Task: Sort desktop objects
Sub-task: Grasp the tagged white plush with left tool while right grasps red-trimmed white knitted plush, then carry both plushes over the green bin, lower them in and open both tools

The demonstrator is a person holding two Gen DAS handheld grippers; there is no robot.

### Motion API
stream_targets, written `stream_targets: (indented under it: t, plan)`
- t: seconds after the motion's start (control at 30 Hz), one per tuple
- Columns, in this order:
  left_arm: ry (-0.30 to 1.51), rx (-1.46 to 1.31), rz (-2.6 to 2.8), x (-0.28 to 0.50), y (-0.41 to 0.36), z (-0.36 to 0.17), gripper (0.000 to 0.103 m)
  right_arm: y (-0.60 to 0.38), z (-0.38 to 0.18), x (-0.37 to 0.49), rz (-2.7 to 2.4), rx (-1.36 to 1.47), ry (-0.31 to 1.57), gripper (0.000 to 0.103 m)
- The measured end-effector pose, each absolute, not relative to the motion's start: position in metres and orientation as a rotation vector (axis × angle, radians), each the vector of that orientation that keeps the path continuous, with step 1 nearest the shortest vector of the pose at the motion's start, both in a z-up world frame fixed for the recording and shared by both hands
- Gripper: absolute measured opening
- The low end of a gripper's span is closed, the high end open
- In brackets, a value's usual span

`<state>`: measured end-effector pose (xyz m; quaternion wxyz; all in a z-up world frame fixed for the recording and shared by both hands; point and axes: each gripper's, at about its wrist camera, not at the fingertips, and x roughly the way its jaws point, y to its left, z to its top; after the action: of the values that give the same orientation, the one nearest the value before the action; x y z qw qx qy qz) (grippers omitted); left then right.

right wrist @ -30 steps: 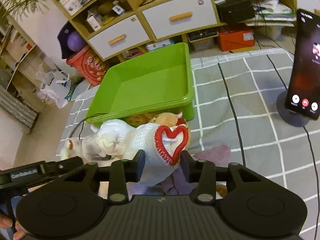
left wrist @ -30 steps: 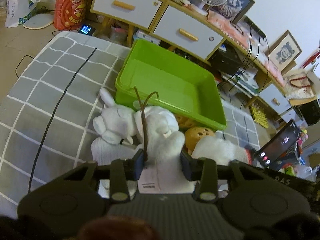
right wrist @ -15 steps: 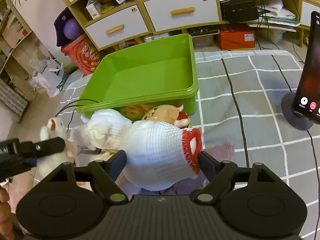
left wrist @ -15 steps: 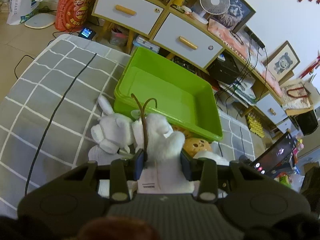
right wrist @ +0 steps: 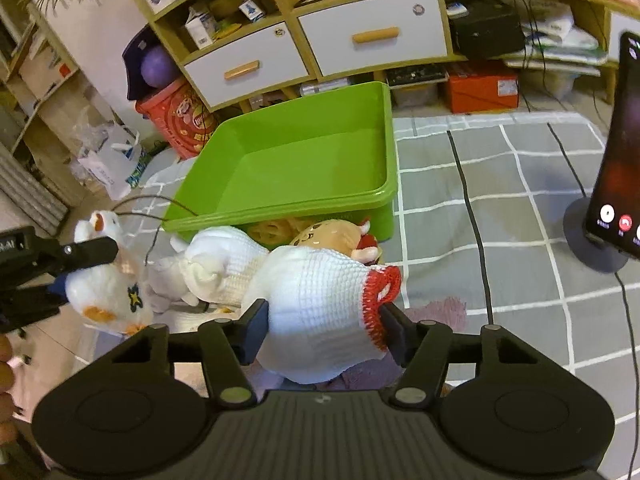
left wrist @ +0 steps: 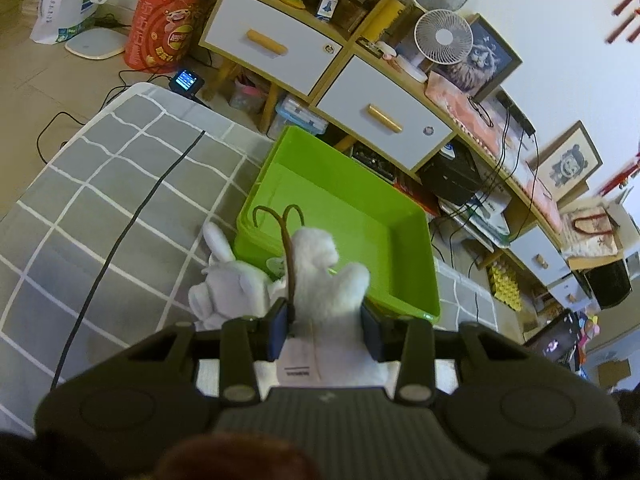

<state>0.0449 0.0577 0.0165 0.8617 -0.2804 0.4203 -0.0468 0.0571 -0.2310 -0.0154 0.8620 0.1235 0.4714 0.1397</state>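
Note:
My left gripper [left wrist: 325, 330] is shut on a white plush duck [left wrist: 324, 280] with a brown cord loop, held above the near rim of the green bin [left wrist: 340, 216]. That duck [right wrist: 106, 284] and the left gripper's fingers [right wrist: 90, 250] also show at the left of the right wrist view. My right gripper [right wrist: 324, 330] has its jaws wide apart around a white knitted toy with a red heart edge [right wrist: 320, 304]. A white plush rabbit [left wrist: 230, 288] lies beside the bin [right wrist: 296, 168]. A tan plush toy [right wrist: 328, 236] lies against the bin's front wall.
A black cable [left wrist: 128, 232] runs across the grey checked cloth [left wrist: 80, 208]. A phone on a round stand [right wrist: 612, 184] stands at the right. Another cable [right wrist: 468, 208] crosses the cloth there. Shelves with white drawers [right wrist: 372, 36] stand behind the bin.
My left gripper has lifted the white duck up and toward the bin. My right gripper's jaws have opened wider around the knitted toy, which has turned so the heart faces sideways.

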Motion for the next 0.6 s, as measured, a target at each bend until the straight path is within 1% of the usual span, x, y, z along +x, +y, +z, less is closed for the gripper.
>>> stream_targets:
  t: [0.3, 0.4, 0.6]
  plan:
    - [0.855, -0.571, -0.108, 0.062, 0.053, 0.034, 0.036, -0.247, 0.010, 0.062, 0.317, 0.405, 0.947, 0.059]
    - [0.860, -0.544, -0.108, 0.076, 0.050, 0.042, 0.036, -0.249, 0.018, 0.076, 0.325, 0.455, 0.943, 0.059]
    - [0.821, -0.492, -0.120, 0.106, 0.042, 0.055, 0.036, -0.242, 0.031, 0.117, 0.309, 0.448, 0.918, 0.059]
